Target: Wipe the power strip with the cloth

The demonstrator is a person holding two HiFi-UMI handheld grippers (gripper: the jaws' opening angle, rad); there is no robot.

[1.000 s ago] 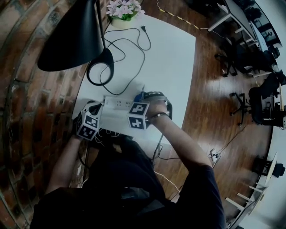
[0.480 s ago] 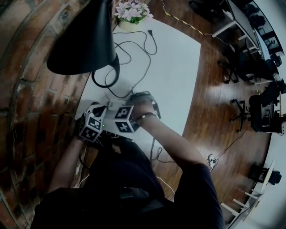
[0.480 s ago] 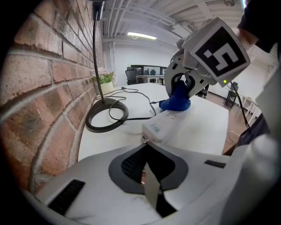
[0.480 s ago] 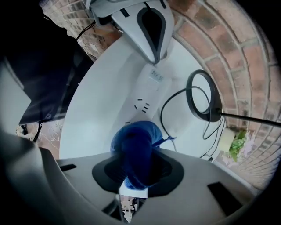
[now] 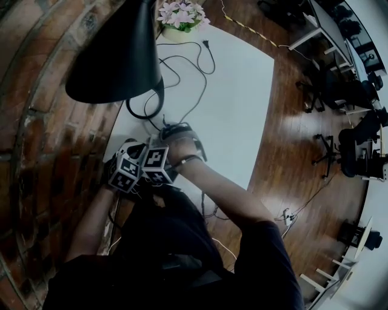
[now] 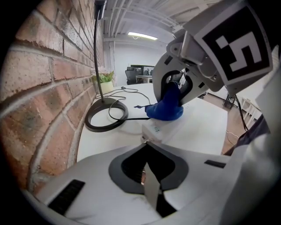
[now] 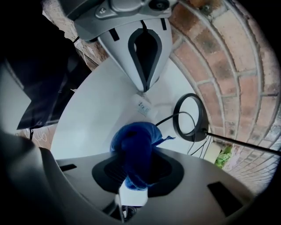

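The white power strip (image 6: 160,127) lies on the white table (image 5: 242,103), its near end right at the tips of my left gripper (image 6: 147,143), whose jaws are shut. In the right gripper view the left gripper (image 7: 143,88) points down onto the strip's end (image 7: 142,107). My right gripper (image 7: 133,160) is shut on a bunched blue cloth (image 7: 134,143). That cloth (image 6: 167,107) presses on the strip's top, a short way beyond the left jaws. In the head view both marker cubes sit side by side and hide most of the strip.
A black desk lamp with a ring base (image 6: 105,116) and a wide shade (image 5: 115,60) stands just behind the strip by the brick wall (image 6: 44,88). A black cable (image 5: 182,66) loops across the table toward a flower pot (image 5: 179,15). The table's edge drops to wooden floor at right.
My right gripper has slid left with the cloth along the strip, ending close against the left gripper. The left gripper has stayed in place.
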